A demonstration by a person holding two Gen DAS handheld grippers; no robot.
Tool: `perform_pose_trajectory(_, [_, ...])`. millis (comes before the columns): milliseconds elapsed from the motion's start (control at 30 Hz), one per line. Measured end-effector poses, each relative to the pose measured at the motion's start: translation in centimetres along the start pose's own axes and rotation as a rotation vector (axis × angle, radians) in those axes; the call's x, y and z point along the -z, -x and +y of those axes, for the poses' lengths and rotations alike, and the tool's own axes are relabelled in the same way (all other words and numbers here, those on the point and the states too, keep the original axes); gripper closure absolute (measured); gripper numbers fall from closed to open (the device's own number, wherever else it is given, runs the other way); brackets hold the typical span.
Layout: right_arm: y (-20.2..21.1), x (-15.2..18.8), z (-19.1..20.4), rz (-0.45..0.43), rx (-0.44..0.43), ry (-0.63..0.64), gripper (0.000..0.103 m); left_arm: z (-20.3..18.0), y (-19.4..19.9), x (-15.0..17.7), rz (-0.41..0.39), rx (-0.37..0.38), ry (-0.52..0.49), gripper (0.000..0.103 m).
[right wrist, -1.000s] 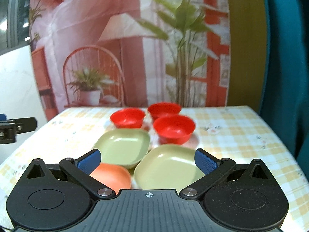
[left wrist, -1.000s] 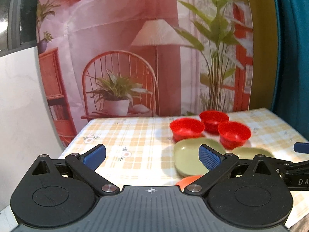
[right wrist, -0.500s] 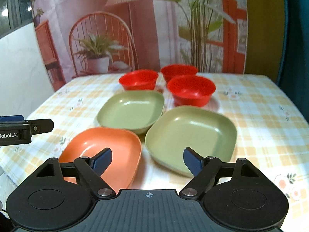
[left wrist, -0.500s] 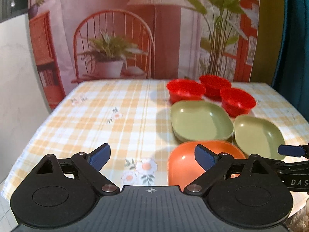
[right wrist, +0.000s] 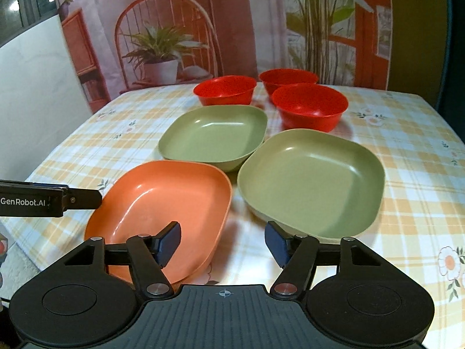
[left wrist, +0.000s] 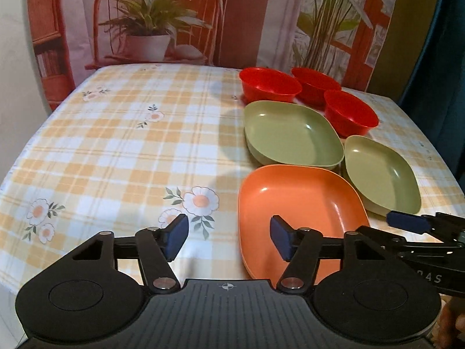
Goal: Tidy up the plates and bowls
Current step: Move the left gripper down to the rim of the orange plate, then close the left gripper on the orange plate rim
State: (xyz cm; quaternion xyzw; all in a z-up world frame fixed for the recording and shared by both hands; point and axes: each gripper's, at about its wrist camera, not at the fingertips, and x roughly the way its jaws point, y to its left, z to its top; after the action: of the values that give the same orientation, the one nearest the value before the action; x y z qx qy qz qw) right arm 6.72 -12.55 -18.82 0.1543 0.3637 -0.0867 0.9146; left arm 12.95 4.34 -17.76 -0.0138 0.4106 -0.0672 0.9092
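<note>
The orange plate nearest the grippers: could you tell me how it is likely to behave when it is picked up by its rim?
The orange plate looks like thin moulded plastic, so probably light and stiff. Its glossy highlights suggest a slippery rim. Gripped on one edge, the shallow dish may tilt; both grippers' jaws are closing, not yet pressing it.

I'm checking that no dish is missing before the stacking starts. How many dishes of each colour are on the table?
Red bowls: 3
Green plates: 2
Orange plates: 1
Total: 6 dishes, all resting on the checked tablecloth, none stacked yet.
</note>
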Motion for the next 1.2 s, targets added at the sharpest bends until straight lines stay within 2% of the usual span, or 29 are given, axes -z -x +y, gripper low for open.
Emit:
perform_pose_trajectory(133, [-0.7,0.0,-0.1,0.024,-0.027,-0.002,0.054,-0.1,-1.0,0.2,0.041,0.062,0.000,0.072])
perform_pose_trajectory(167, [-0.9,0.0,-0.1,0.032,-0.035,-0.004,0.055,-0.2,-1.2,0.3,0.046,0.068,-0.001,0.075])
perform_pose_trajectory(233, [-1.3,0.0,-0.3,0.044,-0.049,-0.014,0.064,-0.3,-1.3,0.3,0.035,0.070,0.002,0.076])
perform_pose_trajectory(700, [-1.9,0.1,-0.6,0.052,-0.066,-0.031,0.076,0.2,-2.1,0.5,0.052,0.088,0.028,0.077])
perform_pose_trajectory(767, [-2.0,0.1,-0.7,0.055,-0.069,-0.033,0.082,0.2,-2.2,0.6,0.058,0.111,0.034,0.087])
perform_pose_trajectory(900, [-1.9,0.2,-0.9,0.052,-0.063,-0.045,0.091,0.6,-2.4,0.7,0.059,0.116,0.050,0.090])
perform_pose_trajectory(1200, [-1.9,0.3,-0.9,0.050,-0.069,-0.050,0.091,0.4,-2.3,0.8,0.050,0.098,0.037,0.092])
